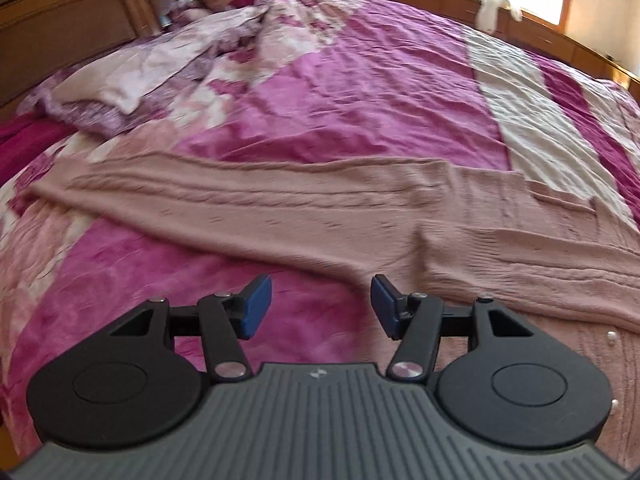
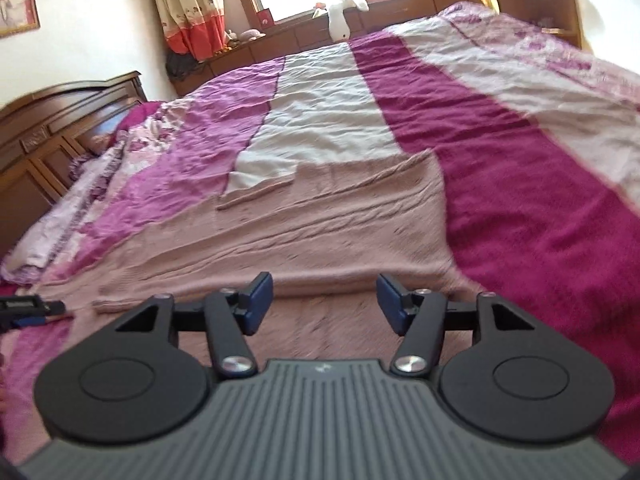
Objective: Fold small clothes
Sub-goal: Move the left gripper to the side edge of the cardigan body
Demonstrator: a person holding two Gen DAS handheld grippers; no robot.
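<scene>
- Across the near part of the bed, a dusty-pink knitted sweater (image 1: 304,208) lay flat on the magenta, pink and cream patchwork bedspread (image 1: 360,92).
- From the left wrist view, one long sleeve ran out to the left, tapering toward the cuff, while the ribbed body filled the lower right; small pale buttons showed along its right edge.
- From the right wrist view, the sweater (image 2: 320,220) spread from the gripper toward the middle of the bed, a folded edge lying across it just past the fingertips.
- The left gripper (image 1: 321,306) hovered with its blue pads spread apart and nothing between them; below the gap showed bedspread, and the sweater's edge lay just beyond.
- The right gripper (image 2: 324,304) sat over the sweater's near part with its fingers parted and empty, no cloth pinched.
- At the left edge of the right wrist view, the tip of the other gripper (image 2: 28,312) showed low over the bed.
- Beyond the bed stood a dark wooden headboard (image 2: 60,128), a window ledge with a white soft toy (image 2: 340,18), and a flowered curtain (image 2: 192,4).
</scene>
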